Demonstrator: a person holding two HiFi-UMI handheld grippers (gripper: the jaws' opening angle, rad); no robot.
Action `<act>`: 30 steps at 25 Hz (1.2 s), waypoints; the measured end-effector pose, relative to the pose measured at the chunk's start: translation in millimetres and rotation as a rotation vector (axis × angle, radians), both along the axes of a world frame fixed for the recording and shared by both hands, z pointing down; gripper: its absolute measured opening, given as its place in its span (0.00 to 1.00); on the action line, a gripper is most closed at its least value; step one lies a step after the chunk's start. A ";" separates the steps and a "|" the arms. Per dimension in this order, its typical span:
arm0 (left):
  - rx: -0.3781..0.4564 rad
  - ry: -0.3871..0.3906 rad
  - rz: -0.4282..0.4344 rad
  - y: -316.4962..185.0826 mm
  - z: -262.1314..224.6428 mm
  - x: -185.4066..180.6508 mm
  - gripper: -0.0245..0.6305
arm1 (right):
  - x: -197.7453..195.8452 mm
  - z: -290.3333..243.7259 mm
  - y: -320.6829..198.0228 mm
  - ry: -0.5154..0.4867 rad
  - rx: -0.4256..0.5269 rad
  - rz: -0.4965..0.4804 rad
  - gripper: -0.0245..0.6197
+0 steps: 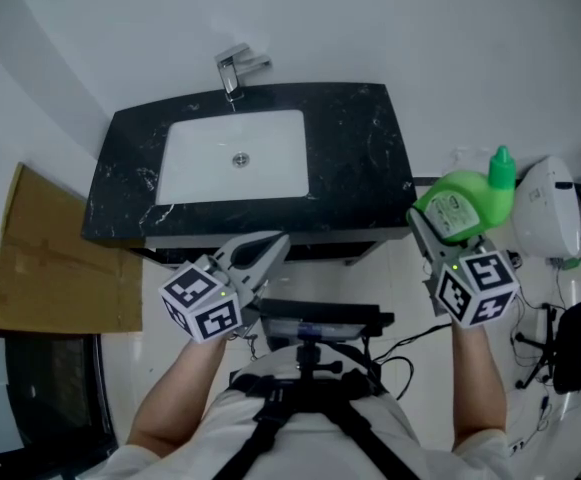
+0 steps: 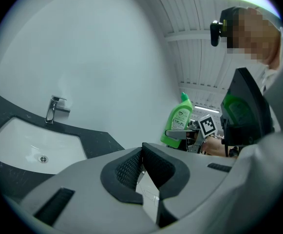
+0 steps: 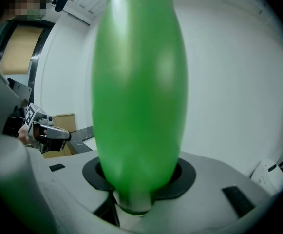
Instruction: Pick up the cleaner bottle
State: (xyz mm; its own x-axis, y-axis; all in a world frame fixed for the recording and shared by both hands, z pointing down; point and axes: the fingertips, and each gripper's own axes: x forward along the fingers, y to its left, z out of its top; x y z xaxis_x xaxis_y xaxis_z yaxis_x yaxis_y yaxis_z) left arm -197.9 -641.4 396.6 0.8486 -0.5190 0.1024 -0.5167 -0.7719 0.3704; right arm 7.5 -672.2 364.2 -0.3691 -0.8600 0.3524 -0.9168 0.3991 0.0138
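We had the bottle (image 1: 462,204) clamped in our right gripper's (image 1: 428,230) jaws, clear of the worktop (image 1: 360,168); pickup looked done. Our left gripper's (image 1: 273,245) jaws were together, empty.

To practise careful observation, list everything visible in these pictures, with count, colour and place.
counter: one, black marbled, upper centre
basin: one, white, set in the counter
tap: one, chrome, behind the basin
cardboard sheet: one, brown, left of the counter
cleaner bottle: one, green, held in the air right of the counter
rounded object: one, white, right of the bottle
cables: several, black, floor at lower right
left gripper: one, grey, jaws together, empty, before the counter
right gripper: one, grey, shut on the cleaner bottle
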 end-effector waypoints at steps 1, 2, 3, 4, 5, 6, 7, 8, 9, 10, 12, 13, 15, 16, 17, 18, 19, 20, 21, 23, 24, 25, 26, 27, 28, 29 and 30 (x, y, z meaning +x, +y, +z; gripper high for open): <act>-0.001 0.000 -0.001 -0.5 0.2 -0.6 0.03 | -0.7 0.2 0.2 -0.002 -0.001 -0.001 0.31; -0.002 0.000 -0.003 -0.9 0.5 -1.2 0.03 | -1.4 0.4 0.4 -0.003 -0.002 -0.001 0.31; -0.004 0.000 -0.004 -1.3 0.9 -1.9 0.03 | -2.2 0.6 0.7 -0.005 -0.003 -0.001 0.31; -0.006 0.001 -0.004 -1.5 1.4 -2.6 0.03 | -3.0 1.0 1.2 -0.006 -0.003 -0.001 0.31; -0.007 0.001 -0.005 -1.6 2.0 -3.3 0.03 | -3.9 1.5 1.8 -0.006 -0.003 -0.001 0.31; -0.009 0.002 -0.006 -1.9 2.6 -4.2 0.03 | -4.9 2.1 2.2 -0.005 -0.003 -0.001 0.31; -0.010 0.003 -0.007 -2.2 3.3 -5.0 0.03 | -6.0 2.8 2.4 -0.003 -0.002 -0.002 0.31; -0.011 0.004 -0.008 -2.6 3.9 -5.7 0.03 | -6.9 3.5 2.5 0.000 -0.001 -0.003 0.31; -0.012 0.004 -0.010 -2.7 4.5 -6.2 0.03 | -7.8 4.1 2.4 0.003 0.000 -0.004 0.31; -0.013 0.003 -0.011 -2.7 5.0 -6.7 0.03 | -8.4 4.5 2.4 0.005 0.002 -0.004 0.31; -0.015 0.001 -0.014 -2.5 5.5 -7.2 0.03 | -9.2 4.5 1.9 0.010 0.006 -0.004 0.31; -0.016 0.003 -0.013 -2.7 5.3 -7.3 0.03 | -9.6 4.1 1.2 0.011 0.007 -0.004 0.31; -0.018 0.007 -0.014 -3.6 4.8 -8.2 0.03 | -11.2 3.3 -1.0 0.011 0.008 -0.007 0.31; -0.019 0.008 -0.016 -4.2 4.8 -9.1 0.03 | -12.1 2.9 -2.0 0.010 0.007 -0.008 0.31; -0.019 0.008 -0.017 -4.5 4.6 -10.0 0.03 | -13.1 2.5 -2.8 0.009 0.007 -0.009 0.31; -0.019 0.007 -0.018 -4.8 4.5 -10.9 0.03 | -14.0 2.0 -3.3 0.007 0.006 -0.010 0.31; -0.019 0.007 -0.019 -5.0 4.4 -11.6 0.03 | -14.7 1.6 -3.8 0.006 0.006 -0.011 0.31; -0.020 0.007 -0.020 -5.2 4.4 -12.1 0.03 | -15.3 1.4 -4.2 0.005 0.006 -0.012 0.31; -0.020 0.008 -0.020 -5.3 4.5 -12.4 0.03 | -15.7 1.3 -4.6 0.005 0.006 -0.013 0.31; -0.021 0.009 -0.021 -5.9 5.0 -12.9 0.03 | -16.6 1.4 -6.0 0.007 0.006 -0.015 0.31; -0.021 0.010 -0.022 -6.3 5.2 -13.2 0.03 | -17.2 1.6 -6.9 0.009 0.006 -0.016 0.31; -0.022 0.010 -0.023 -6.9 5.5 -13.7 0.03 | -17.8 1.8 -7.9 0.013 0.006 -0.017 0.31; -0.022 0.010 -0.023 -7.6 5.8 -14.1 0.03 | -18.4 2.1 -8.8 0.018 0.008 -0.018 0.31; -0.023 0.011 -0.024 -8.2 6.1 -14.6 0.03 | -19.1 2.1 -9.5 0.024 0.011 -0.018 0.31; -0.023 0.011 -0.024 -8.8 6.6 -15.1 0.03 | -19.9 2.1 -10.2 0.028 0.014 -0.018 0.31; -0.023 0.012 -0.025 -9.2 6.9 -15.5 0.03 | -20.6 2.0 -10.8 0.031 0.017 -0.019 0.31; -0.023 0.012 -0.026 -9.5 7.2 -15.8 0.03 | -21.3 1.6 -11.4 0.030 0.019 -0.020 0.31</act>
